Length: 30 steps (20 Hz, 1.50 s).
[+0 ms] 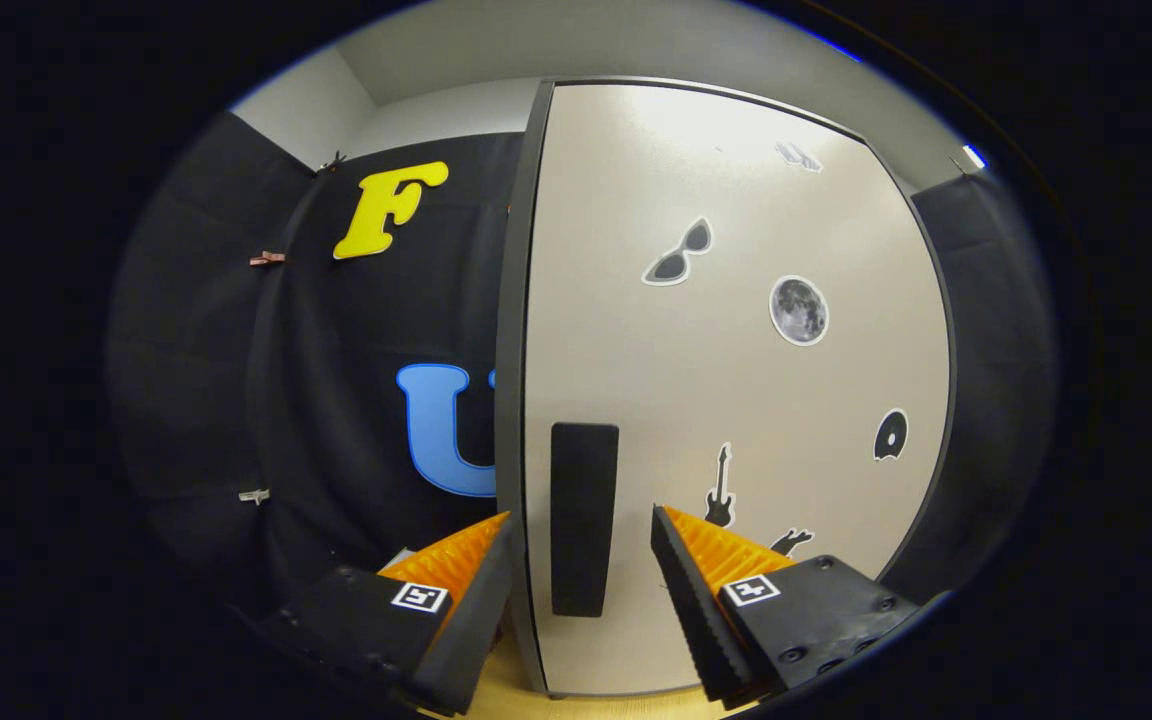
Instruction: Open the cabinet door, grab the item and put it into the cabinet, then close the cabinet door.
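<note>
1. I see one cabinet door point(736, 400), pale with a dark frame, standing closed just ahead of the gripper point(581, 525).
2. One dark upright handle point(583, 518) sits on the door near its left edge, low down.
3. The gripper's two fingers are spread apart, one on each side of the handle, gripping nothing.
4. I count six stickers on the door, all right of the handle: sunglasses point(679, 254), moon point(798, 311), disc point(890, 436), guitar point(720, 489), and two I cannot make out.
5. I cannot see the item.
</note>
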Each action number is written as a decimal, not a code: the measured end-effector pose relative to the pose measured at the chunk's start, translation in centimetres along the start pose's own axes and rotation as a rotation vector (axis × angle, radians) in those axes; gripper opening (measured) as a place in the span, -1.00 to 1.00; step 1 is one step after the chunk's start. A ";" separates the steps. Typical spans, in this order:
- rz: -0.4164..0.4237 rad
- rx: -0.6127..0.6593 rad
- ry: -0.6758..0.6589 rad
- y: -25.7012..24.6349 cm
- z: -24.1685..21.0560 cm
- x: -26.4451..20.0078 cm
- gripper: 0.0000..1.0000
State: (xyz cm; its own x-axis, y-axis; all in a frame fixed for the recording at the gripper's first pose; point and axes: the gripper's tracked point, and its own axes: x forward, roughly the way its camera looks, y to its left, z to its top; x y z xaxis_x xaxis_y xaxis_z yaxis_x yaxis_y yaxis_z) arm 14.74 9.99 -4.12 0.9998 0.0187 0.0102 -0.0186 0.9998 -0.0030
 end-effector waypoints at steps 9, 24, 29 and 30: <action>-0.055 -0.011 0.035 0.1 -0.5 1.6 -0.26; 0.035 -0.028 0.049 -0.9 0.1 -5.8 -0.46; 0.066 -0.051 0.055 -2.6 0.3 -11.1 -0.47; 0.070 -0.046 0.053 -2.9 0.4 -12.0 -0.47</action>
State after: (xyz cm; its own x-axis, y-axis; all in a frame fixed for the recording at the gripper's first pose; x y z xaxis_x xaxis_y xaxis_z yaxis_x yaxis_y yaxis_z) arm 2.77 6.85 -3.83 0.9952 0.0866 -0.0449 -0.0887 0.9949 -0.0481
